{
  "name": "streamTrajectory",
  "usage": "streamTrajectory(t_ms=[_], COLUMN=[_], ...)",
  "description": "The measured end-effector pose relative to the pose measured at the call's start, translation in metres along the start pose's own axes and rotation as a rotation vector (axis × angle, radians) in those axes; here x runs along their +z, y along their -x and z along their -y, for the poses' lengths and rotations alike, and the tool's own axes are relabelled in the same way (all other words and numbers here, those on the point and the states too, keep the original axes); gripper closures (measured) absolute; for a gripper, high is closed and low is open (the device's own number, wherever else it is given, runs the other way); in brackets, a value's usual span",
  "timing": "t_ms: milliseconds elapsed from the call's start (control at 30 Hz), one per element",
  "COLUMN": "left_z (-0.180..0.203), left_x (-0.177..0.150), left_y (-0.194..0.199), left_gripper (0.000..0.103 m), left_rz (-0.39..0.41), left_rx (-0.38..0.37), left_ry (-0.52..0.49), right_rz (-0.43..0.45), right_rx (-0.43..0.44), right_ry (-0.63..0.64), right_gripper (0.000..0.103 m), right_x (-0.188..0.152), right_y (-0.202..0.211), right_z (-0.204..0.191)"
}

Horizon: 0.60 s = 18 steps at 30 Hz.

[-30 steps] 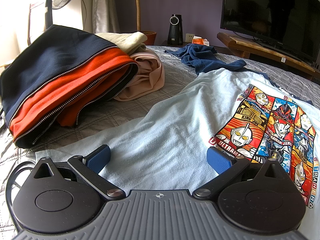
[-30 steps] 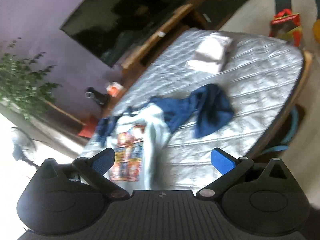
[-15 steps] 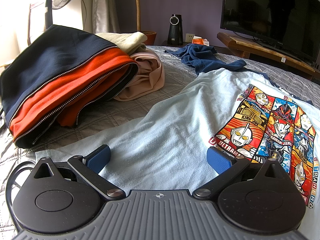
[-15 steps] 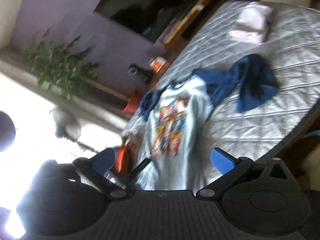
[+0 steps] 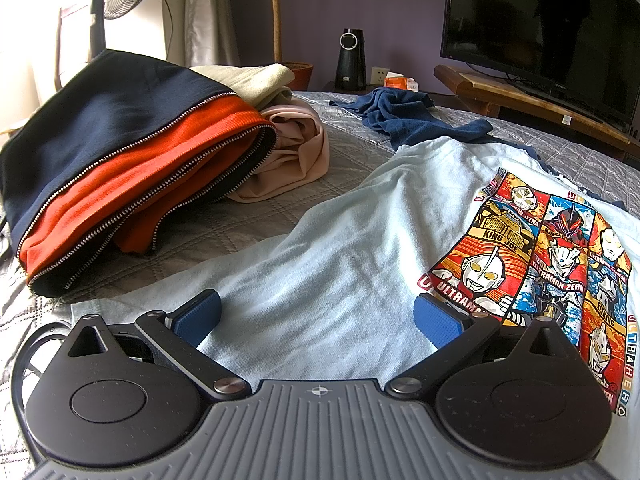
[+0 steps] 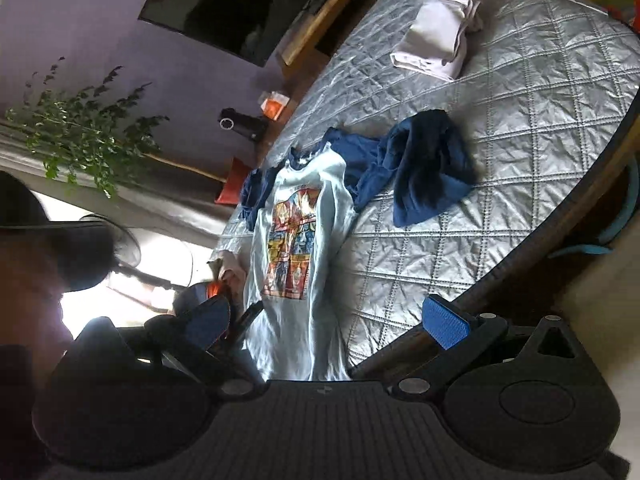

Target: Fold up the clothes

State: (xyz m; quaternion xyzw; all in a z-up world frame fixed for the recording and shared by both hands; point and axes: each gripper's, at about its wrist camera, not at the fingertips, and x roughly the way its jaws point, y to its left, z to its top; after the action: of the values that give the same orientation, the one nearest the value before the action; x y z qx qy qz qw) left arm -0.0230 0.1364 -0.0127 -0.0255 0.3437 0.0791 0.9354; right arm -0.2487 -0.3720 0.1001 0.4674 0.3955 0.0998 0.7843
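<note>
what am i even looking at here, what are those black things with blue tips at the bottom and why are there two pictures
The black things are hand-held grippers, one in each of a person's hands; no robot arm is involved. Each gripper carries a wide-angle camera that looks forward along its two blue-padded fingers, so each picture is one gripper's own view.

The left gripper sits low over a light blue T-shirt with a cartoon print, spread on a grey quilted bed. Beside it lie a navy and orange zip jacket, a pinkish garment and a crumpled dark blue garment.

The right gripper is held high and tilted, looking down on the same bed and T-shirt. It also shows a folded pale garment at the far end.

Both grippers are open and hold nothing.
</note>
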Motion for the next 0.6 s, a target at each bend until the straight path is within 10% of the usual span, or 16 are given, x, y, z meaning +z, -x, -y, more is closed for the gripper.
streamTrajectory(t_ms=[600], left_z=[0.0], left_x=[0.0], left_y=[0.0], left_gripper=[0.0], left_rz=[0.0], left_rx=[0.0], left_ry=[0.0], right_rz=[-0.104], right_rx=[-0.066], right_ry=[-0.008], right_gripper=[0.0], right_x=[0.009], right_y=[-0.007], right_z=[0.038])
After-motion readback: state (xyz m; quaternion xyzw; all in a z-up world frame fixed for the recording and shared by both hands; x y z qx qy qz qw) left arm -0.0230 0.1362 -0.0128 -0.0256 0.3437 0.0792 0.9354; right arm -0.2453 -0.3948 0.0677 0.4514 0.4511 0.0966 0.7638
